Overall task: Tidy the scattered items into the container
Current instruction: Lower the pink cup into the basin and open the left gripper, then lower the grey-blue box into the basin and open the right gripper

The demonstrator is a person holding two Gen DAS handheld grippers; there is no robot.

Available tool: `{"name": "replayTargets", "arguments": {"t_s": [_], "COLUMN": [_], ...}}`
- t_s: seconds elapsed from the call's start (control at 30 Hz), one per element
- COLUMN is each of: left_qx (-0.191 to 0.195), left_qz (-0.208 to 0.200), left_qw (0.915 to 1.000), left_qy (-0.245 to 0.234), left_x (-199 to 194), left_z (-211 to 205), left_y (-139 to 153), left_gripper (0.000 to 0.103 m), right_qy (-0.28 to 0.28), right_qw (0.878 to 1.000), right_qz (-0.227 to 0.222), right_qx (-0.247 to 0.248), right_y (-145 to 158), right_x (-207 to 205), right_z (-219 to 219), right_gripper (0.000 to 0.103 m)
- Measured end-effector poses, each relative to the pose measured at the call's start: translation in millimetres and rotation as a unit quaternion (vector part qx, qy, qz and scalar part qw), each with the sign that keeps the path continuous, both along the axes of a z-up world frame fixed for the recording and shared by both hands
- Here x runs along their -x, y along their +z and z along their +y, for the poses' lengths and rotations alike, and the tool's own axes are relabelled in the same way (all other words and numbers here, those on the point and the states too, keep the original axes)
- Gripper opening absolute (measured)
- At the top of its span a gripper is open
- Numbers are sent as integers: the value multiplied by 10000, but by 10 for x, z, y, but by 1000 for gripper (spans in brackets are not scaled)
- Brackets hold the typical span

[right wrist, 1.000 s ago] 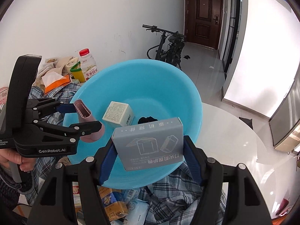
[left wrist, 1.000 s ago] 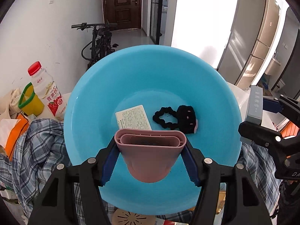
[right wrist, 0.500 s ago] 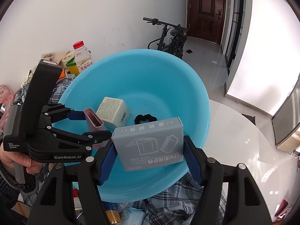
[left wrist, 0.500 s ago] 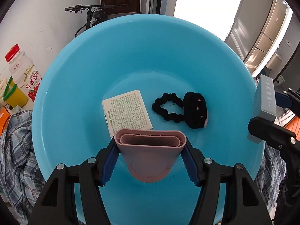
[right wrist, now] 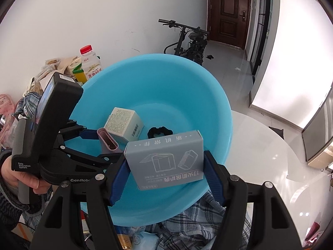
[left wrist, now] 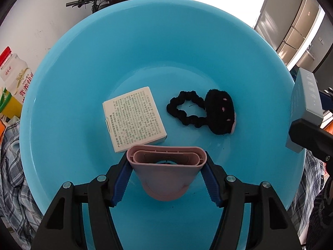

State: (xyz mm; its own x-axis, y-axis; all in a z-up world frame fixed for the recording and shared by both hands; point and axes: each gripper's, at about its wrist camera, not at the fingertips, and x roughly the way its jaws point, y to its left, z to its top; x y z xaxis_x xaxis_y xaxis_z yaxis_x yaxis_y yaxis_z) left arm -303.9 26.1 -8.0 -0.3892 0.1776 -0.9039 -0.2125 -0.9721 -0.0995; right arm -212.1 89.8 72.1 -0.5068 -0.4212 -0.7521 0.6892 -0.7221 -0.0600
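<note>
My left gripper [left wrist: 166,166] is clamped on a pink nozzle [left wrist: 166,173]. It hangs inside the big blue bowl [left wrist: 83,52], low over the near side of the floor. My right gripper [right wrist: 166,166] is clamped on a grey box [right wrist: 166,160]. That box hangs over the near rim of the blue bowl, higher up than the pink nozzle.

Just past the pink nozzle, a white box [left wrist: 134,118] with small print lies on the floor of the bowl. Beside it, nearer the middle of the bowl, lies a black hair tie [left wrist: 201,112] with a fuzzy black lump on it. These two things are put away, I think.

So two things are in, and two more are in my jaws, not yet let go. I think I need to open each jaw and drop them in.

Under the near side of the bowl there is a checked cloth [right wrist: 187,227] and some small packets [right wrist: 137,237]. Behind the bowl, by the wall, stand a milk bottle [right wrist: 89,62] with a red cap and a heap of bags [right wrist: 56,66]. Some of these may still need tidying, but I cannot tell which.
</note>
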Motion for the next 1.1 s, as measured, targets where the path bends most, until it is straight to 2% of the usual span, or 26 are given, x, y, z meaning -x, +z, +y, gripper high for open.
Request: {"name": "replayTargets", "arguments": {"t_s": [0.2, 0.43, 0.57, 0.77, 1.0, 1.1], "left_qx": [62, 49, 64, 115, 109, 82], "left_qz": [144, 435, 683, 1009, 1096, 1159], "left_qw": [9999, 9989, 9973, 9939, 9928, 9917], "left_qy": [24, 145, 279, 441, 468, 553], "left_x": [-51, -236, -386, -606, -807, -877], "left_z": [-21, -195, -359, -526, -633, -690], "left_y": [45, 284, 465, 654, 750, 773], "left_gripper": [68, 68, 75, 76, 77, 81], "right_qy": [-1, 32, 140, 314, 506, 563], "right_qw": [10000, 10000, 9998, 9986, 9939, 9899], "right_qz": [12, 41, 62, 7, -171, -401], "right_qx": [-7, -32, -137, -435, -963, -1238], "right_y": [0, 53, 62, 8, -90, -175], "right_x": [-3, -22, -66, -155, -230, -176], "right_z": [-14, -38, -131, -310, -489, -592], "right_gripper": [66, 66, 66, 66, 66, 66]}}
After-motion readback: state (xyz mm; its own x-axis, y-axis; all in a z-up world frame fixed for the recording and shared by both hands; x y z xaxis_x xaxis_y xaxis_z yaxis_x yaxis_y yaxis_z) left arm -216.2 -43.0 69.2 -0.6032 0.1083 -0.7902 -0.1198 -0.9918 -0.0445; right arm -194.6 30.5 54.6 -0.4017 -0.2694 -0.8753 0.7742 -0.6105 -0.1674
